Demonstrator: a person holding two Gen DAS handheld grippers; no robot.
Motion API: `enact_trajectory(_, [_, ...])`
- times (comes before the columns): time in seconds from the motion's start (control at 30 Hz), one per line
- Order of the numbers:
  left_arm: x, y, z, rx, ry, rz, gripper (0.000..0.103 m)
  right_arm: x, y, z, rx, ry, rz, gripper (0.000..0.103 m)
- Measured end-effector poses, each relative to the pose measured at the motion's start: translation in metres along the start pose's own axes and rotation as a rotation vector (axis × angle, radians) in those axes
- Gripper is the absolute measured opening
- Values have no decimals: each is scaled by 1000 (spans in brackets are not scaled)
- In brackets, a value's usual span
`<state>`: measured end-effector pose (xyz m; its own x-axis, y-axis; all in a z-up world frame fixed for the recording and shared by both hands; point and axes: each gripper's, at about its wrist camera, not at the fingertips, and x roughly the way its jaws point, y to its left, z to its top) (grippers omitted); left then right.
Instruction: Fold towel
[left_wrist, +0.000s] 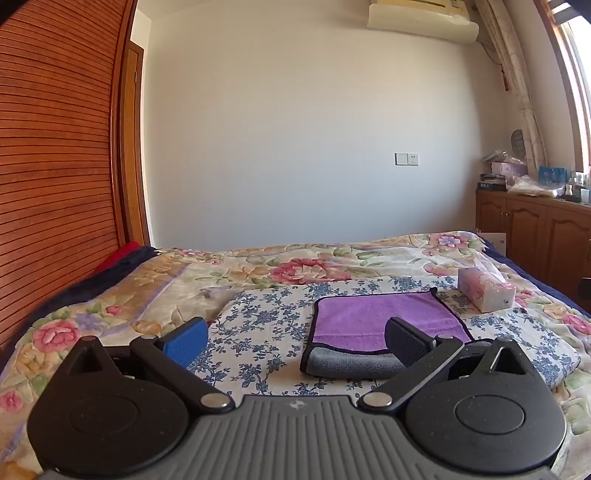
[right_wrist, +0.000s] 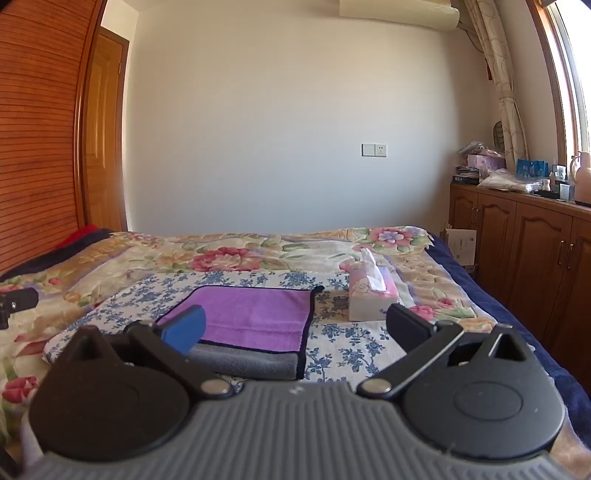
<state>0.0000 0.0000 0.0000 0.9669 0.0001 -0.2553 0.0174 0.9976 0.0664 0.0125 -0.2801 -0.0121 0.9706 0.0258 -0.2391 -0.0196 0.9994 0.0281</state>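
A purple towel (left_wrist: 376, 319) with a dark border and grey underside lies on a blue-flowered cloth (left_wrist: 266, 332) on the bed. It is partly folded, with a grey strip showing at its near edge. It also shows in the right wrist view (right_wrist: 258, 317). My left gripper (left_wrist: 295, 338) is open and empty, just short of the towel's near left edge. My right gripper (right_wrist: 295, 328) is open and empty, in front of the towel's near right corner.
A tissue box (left_wrist: 485, 291) stands to the right of the towel, also in the right wrist view (right_wrist: 371, 295). The floral bedspread (left_wrist: 147, 291) covers the bed. A wooden wardrobe (left_wrist: 55, 147) stands left and a wooden cabinet (right_wrist: 524, 236) right.
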Motion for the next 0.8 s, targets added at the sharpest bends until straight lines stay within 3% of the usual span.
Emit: enact_trajectory(0.8, [0, 0, 0, 4, -2, 1, 103, 1, -1, -1, 5, -1, 1, 103])
